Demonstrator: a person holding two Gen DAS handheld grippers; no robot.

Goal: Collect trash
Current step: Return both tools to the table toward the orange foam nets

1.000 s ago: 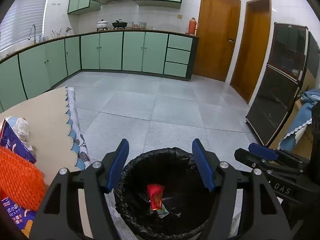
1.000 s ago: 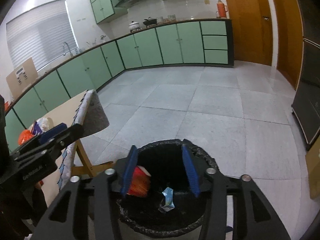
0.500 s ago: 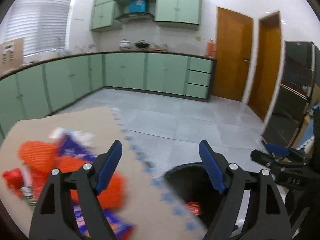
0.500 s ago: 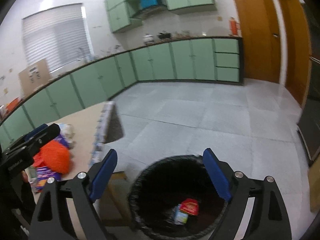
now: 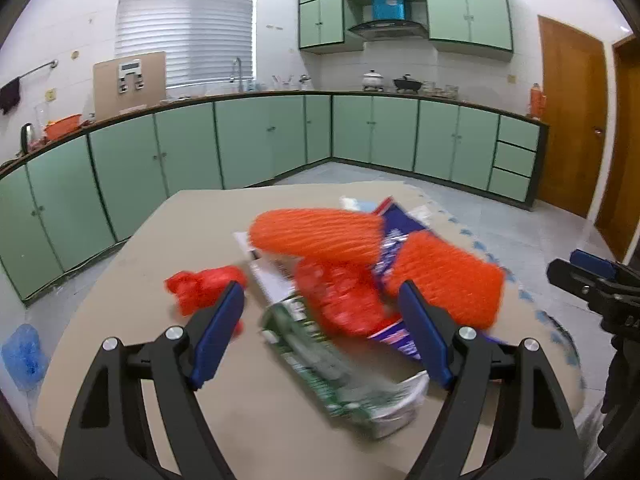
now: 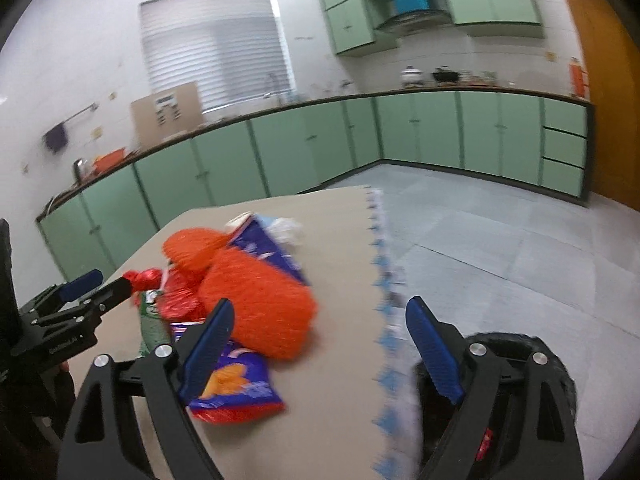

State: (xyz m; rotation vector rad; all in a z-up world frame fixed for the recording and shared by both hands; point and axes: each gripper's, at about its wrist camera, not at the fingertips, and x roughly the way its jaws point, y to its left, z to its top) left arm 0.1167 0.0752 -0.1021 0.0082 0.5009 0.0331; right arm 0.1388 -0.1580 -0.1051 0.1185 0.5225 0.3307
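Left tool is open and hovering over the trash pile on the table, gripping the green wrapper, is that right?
Not quite. The left tool is open over the trash pile on the table, but it grips nothing: in the left wrist view the green wrapper lies loose on the table between its spread fingers.

We see a heap of trash on the tan surface [image 5: 132,280]: two orange mesh nets [image 5: 316,236], crumpled red plastic [image 5: 204,286], a green wrapper [image 5: 320,356] lying flat, a blue-purple snack bag [image 6: 234,388]. The black-lined bin [image 6: 552,364] stands just beside the surface's edge.
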